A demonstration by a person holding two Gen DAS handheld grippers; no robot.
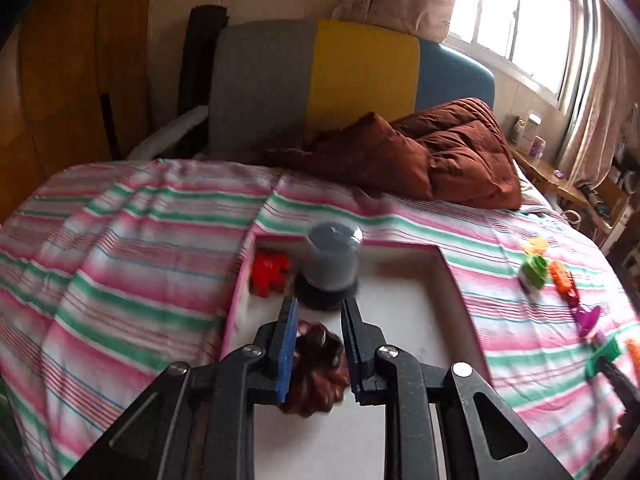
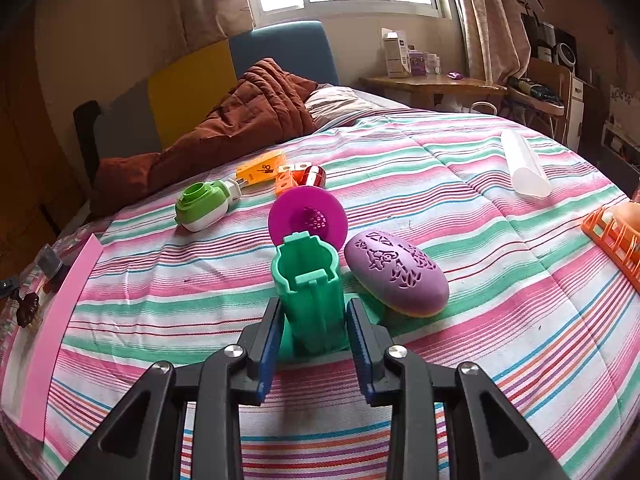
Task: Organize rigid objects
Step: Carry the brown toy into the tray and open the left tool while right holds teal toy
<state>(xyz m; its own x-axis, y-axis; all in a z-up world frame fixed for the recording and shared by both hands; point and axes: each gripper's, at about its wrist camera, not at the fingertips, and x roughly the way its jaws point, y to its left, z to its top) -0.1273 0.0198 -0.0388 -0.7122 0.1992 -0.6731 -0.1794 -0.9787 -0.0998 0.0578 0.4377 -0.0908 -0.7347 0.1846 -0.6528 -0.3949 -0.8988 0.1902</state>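
Our left tongs [image 1: 318,344] are clamped on a dark brown clip [image 1: 318,364], which sits low between the blades, and they hang over the near part of the pink box [image 1: 456,276] on the bed [image 1: 120,240]. Inside the box, just beyond the tips, stands a clear-domed jar [image 1: 332,264], and a red piece [image 1: 270,274] lies to its left by the far left corner. We judge the clip needs only to be set down, and the bare floor lies near and right of the jar.

Our right tongs [image 2: 312,320] close around a green holder [image 2: 308,288], one blade on each side of it; it stands upright with its long axis pointing away from us, though we cannot tell how firmly the pads press. A purple oval [image 2: 396,278] lies just right of it, a magenta disc [image 2: 308,218] just behind. The box [image 2: 60,320] lies well to the left in the right view, so the holder must travel left across the bed. The right hand is nearer the loose things, the left nearer the box.
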